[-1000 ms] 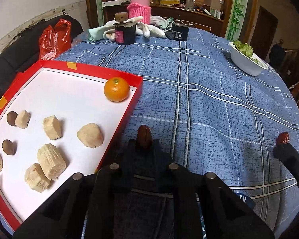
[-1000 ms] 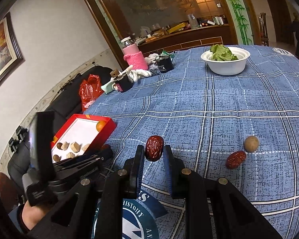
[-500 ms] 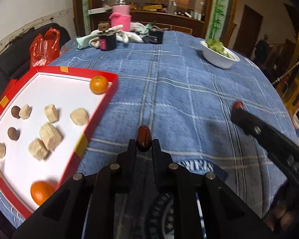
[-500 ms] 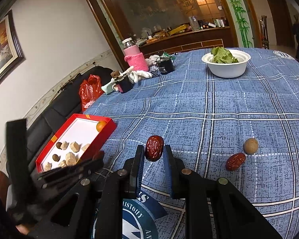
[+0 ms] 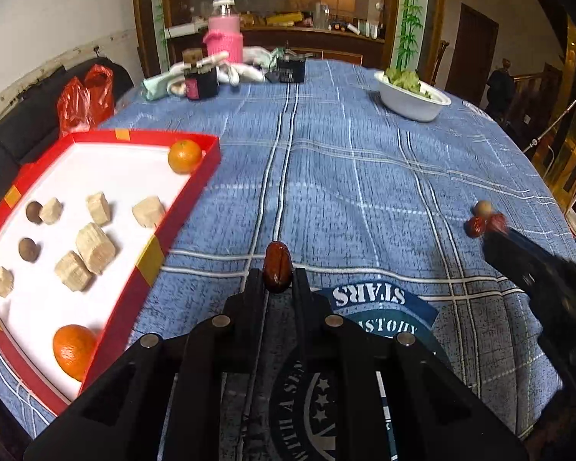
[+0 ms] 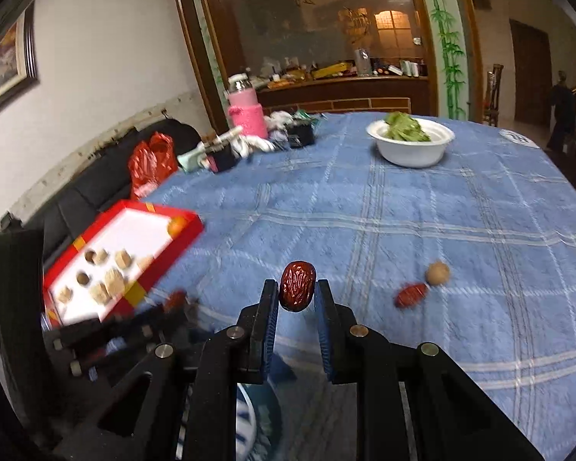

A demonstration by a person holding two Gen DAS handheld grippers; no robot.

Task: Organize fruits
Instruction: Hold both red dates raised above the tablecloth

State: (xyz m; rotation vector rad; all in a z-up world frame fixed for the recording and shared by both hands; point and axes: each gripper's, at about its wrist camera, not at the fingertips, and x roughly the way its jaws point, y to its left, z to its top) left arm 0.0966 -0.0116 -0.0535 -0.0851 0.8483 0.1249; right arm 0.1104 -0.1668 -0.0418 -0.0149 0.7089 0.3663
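Observation:
My left gripper is shut on a red date and holds it above the blue cloth, right of the red tray. The tray holds two oranges, several pale chunks and brown round fruits. My right gripper is shut on a wrinkled red date above the table. Another red date and a tan round fruit lie on the cloth to its right. The right gripper also shows blurred in the left wrist view, beside those two fruits.
A white bowl of greens stands at the back right. A pink bottle, dark jars and cloths sit at the far edge. A red bag lies on the dark sofa at left.
My left gripper has pulled back and up with its date, showing more of the tray. My right gripper has moved right toward the loose date and tan fruit, still holding its date.

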